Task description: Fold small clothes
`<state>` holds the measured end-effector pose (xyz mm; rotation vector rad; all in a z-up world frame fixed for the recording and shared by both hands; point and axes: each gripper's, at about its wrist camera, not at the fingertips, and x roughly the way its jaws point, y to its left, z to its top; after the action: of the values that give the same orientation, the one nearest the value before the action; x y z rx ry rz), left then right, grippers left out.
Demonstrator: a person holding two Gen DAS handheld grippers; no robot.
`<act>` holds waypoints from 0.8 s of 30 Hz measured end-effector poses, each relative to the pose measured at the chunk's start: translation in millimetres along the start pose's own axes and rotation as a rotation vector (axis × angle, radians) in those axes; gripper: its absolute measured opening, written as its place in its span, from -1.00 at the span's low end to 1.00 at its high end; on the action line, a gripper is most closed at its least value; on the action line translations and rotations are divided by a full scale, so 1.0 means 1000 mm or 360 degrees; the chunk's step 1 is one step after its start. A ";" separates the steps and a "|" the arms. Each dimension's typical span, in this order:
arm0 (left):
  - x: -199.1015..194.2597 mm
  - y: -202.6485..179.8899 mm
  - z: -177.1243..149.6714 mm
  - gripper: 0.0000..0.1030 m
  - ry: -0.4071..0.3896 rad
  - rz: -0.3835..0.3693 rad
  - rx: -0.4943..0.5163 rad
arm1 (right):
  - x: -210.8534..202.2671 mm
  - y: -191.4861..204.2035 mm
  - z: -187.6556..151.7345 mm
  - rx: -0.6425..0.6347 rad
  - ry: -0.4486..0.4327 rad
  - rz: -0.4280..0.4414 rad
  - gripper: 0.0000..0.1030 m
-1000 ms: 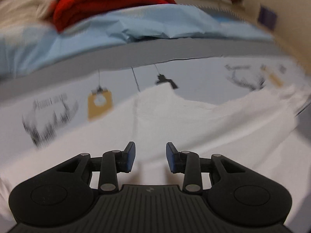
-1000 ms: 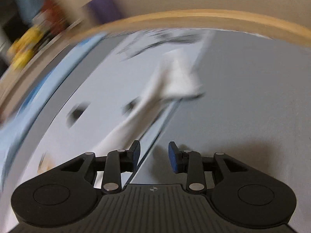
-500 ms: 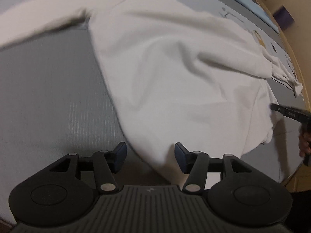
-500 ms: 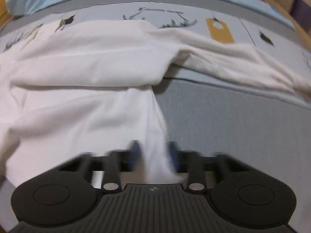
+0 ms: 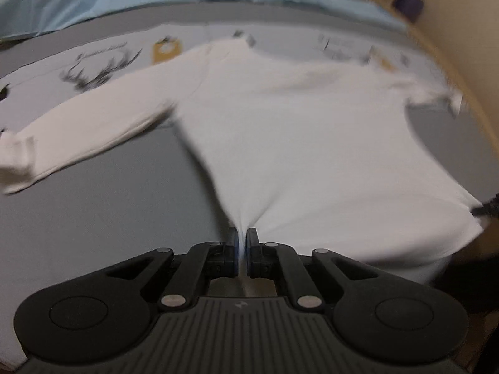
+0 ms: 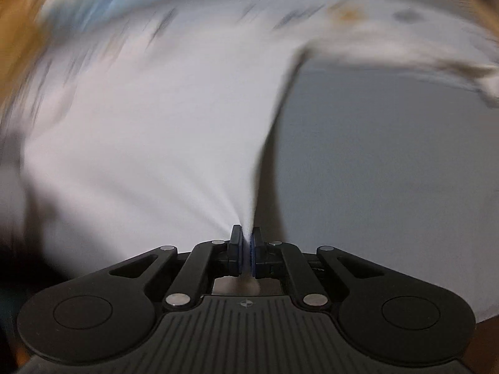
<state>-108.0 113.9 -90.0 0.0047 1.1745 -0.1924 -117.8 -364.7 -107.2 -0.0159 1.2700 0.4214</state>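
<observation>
Left wrist view: left gripper and right gripper each pinch the white long-sleeved shirt at its hem; spread, apparently unfolded.

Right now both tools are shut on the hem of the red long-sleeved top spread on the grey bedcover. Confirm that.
Wrong colour. The long-sleeved top is white, as the left wrist view shows. Otherwise correct: the left tool and the right tool are each shut on its hem, over the grey bedcover.

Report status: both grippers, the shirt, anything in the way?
Left gripper shut on hem of white long-sleeved shirt. Right gripper shut on the other hem corner. Shirt spread on grey bedcover, sleeves out. Nothing in the way.
</observation>
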 end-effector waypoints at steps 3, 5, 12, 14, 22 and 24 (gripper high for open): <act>0.017 0.014 -0.020 -0.91 0.0225 0.0107 0.0108 | 0.028 0.023 -0.021 -0.0280 0.0249 -0.0012 -0.87; 0.018 0.022 -0.020 -0.88 0.0219 0.0083 0.0055 | 0.027 0.016 -0.014 -0.0240 0.0180 -0.0081 -0.86; 0.023 0.011 0.028 -0.45 -0.0002 -0.0029 -0.0022 | -0.007 -0.028 0.060 0.0222 -0.0506 -0.0206 -0.42; 0.030 0.005 0.044 -0.45 -0.0022 0.0001 0.0025 | -0.001 -0.036 0.080 0.0351 -0.0615 -0.0167 -0.42; 0.074 0.007 0.123 -0.45 -0.0201 -0.0045 -0.0072 | 0.048 -0.044 0.177 0.0486 -0.0773 -0.0062 -0.39; 0.086 0.007 0.141 -0.45 -0.0254 -0.0051 -0.0105 | 0.061 -0.042 0.206 0.0456 -0.0788 -0.0066 -0.33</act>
<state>53.9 93.8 -114.6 -0.0861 1.0215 -0.1786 98.7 -335.6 -109.8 0.2883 0.8284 0.1863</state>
